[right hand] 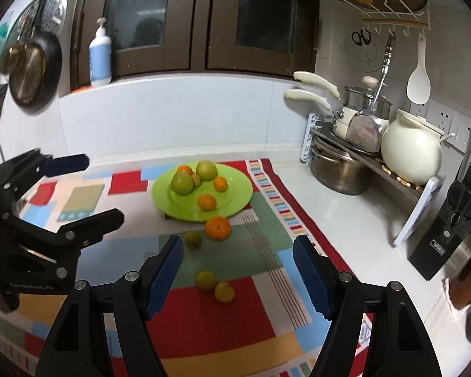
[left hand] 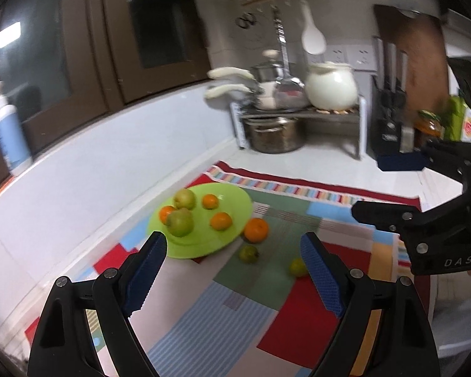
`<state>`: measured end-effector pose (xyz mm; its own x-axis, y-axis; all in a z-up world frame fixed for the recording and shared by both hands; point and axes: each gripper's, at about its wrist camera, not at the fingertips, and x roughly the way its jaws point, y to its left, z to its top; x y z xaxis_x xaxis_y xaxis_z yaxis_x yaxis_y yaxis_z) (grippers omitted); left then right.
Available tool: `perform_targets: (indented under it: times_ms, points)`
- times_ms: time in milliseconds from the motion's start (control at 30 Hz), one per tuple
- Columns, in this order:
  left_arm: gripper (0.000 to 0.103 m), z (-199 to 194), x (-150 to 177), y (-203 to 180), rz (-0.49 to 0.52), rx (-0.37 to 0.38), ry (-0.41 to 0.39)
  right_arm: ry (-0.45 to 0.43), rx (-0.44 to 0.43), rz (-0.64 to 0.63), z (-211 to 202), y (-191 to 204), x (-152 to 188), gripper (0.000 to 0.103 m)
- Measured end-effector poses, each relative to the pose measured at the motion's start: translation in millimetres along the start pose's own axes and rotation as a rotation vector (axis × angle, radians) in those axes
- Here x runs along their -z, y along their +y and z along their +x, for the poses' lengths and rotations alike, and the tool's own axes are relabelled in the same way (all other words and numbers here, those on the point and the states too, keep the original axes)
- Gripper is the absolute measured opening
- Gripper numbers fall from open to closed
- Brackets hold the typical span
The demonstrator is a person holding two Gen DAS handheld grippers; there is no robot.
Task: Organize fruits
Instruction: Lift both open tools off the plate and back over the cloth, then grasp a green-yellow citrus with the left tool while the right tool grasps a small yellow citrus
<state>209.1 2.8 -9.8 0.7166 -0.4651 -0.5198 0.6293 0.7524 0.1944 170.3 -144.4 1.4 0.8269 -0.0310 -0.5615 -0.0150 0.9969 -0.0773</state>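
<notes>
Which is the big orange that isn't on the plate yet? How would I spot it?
Find the lime-green plate on the patchwork cloth on the counter. Just off the plate's near rim, on the cloth, sits the large orange. It is bigger and deeper orange than the small green fruit beside it, and, unlike the smaller oranges, it lies off the plate.

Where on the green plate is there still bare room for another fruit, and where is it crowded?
The green plate has bare room on its right side and near rim, around the two small oranges. Its far left is crowded: two green apples and more small fruit sit bunched together. A big orange sits on the mat beside the near rim.
</notes>
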Motion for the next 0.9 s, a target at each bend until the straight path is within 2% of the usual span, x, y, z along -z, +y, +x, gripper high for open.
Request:
perform_targets:
  times_ms: [233,433,700,900]
  points:
    - [0.086,18.3,10.0,-17.5,0.115,0.109,-0.002,0.072,-0.013,-0.06,14.2,5.4,17.9,0.072]
    - [0.076,44.5,18.9,-27.8,0.192,0.204,0.038,0.139,-0.027,-0.107,35.8,6.4,33.8,0.071]
    - [0.061,82.0,31.6,-28.1,0.221,0.302,0.094,0.218,-0.095,-0.134,71.9,7.6,49.7,0.057]
    - [0.05,108.4,38.3,-29.8,0.207,0.384,0.147,0.273,-0.15,-0.115,97.3,4.7,58.9,0.048]
